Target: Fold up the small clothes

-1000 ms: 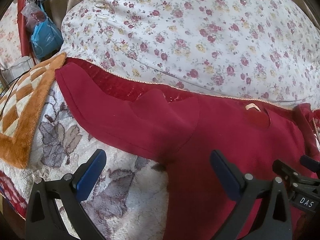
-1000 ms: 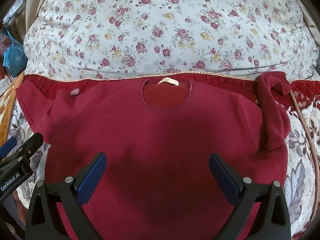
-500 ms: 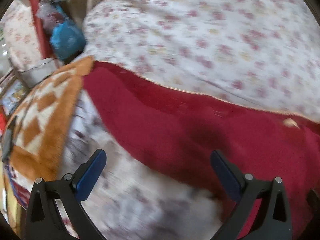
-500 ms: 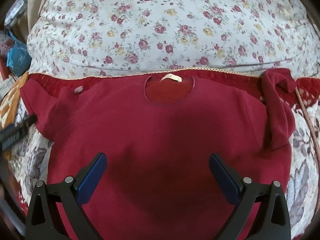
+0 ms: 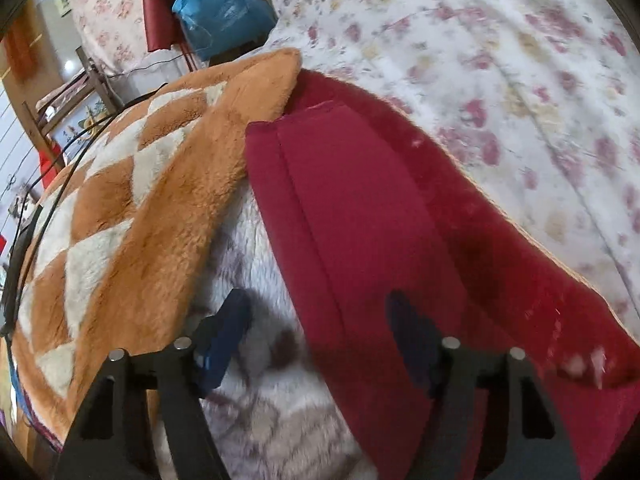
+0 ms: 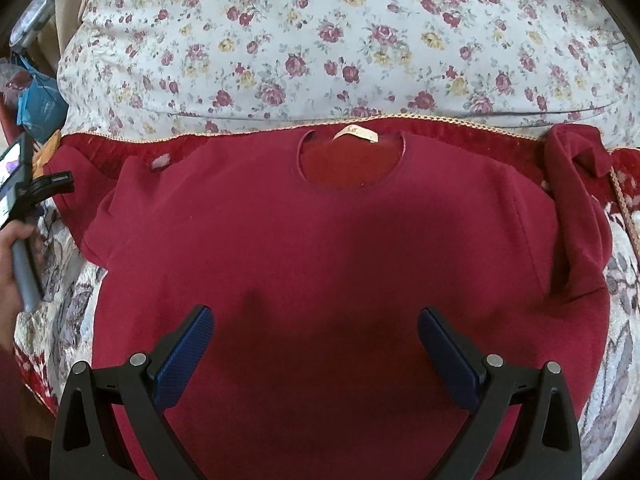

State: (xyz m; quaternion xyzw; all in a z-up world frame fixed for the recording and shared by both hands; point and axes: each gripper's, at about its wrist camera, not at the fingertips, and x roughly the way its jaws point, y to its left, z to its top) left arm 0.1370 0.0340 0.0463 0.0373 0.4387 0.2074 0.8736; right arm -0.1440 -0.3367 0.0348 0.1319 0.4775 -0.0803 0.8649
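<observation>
A small dark red sweater lies flat on the bed, neck opening with a beige label at the far side. Its right sleeve is bunched and folded inward. Its left sleeve stretches out in the left wrist view, cuff toward the orange blanket. My left gripper is open and empty, straddling the sleeve's near edge; it also shows at the left of the right wrist view. My right gripper is open and empty above the sweater's lower body.
A floral white duvet is heaped behind the sweater. An orange and cream checkered blanket lies left of the sleeve. A blue bag and clutter stand at the far left. The bed cover is pale with grey leaves.
My left gripper has swung left and forward along the left sleeve toward its cuff. My right gripper has risen slightly and stays open over the body.
</observation>
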